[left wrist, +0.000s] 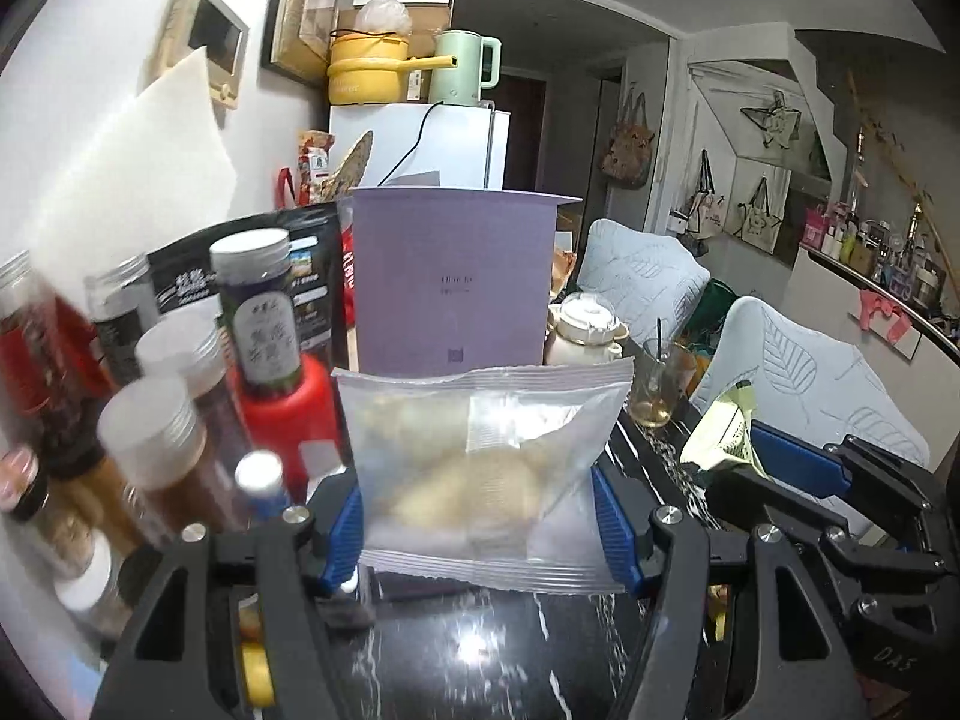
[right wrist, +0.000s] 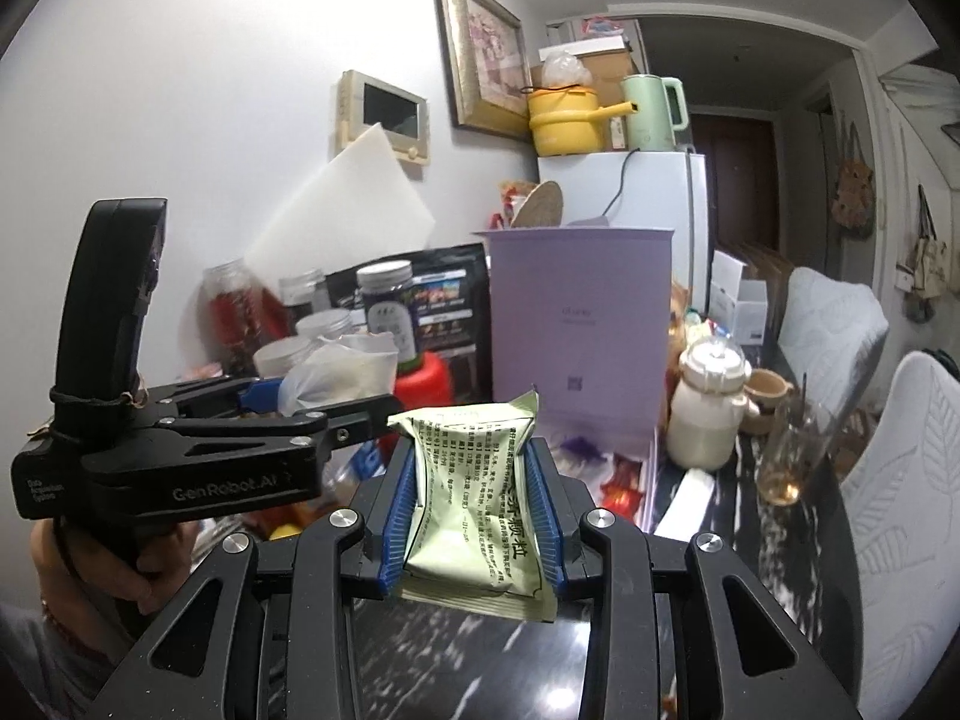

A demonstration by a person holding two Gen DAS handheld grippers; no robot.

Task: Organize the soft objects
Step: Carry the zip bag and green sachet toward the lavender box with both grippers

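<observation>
My left gripper [left wrist: 477, 495] is shut on a clear plastic packet [left wrist: 480, 456] with a pale pastry inside, held upright between the blue pads above the black marbled table [left wrist: 480, 648]. Behind it stands a tall lilac box [left wrist: 450, 276] with an open top. My right gripper [right wrist: 474, 480] is shut on a pale green printed packet [right wrist: 474, 498], also in the air in front of the lilac box [right wrist: 576, 312]. The left gripper [right wrist: 336, 399] shows at the left of the right wrist view with its clear packet [right wrist: 336, 372]. The right gripper [left wrist: 750, 459] shows at the right of the left wrist view with the green packet [left wrist: 723, 432].
Several jars and bottles [left wrist: 180, 396] and a black pouch [left wrist: 240, 264] crowd the table's left side by the wall. A white lidded pot [right wrist: 708, 408] and a glass of amber liquid [right wrist: 786, 456] stand right of the box. Leaf-patterned chairs [right wrist: 900, 480] line the right edge.
</observation>
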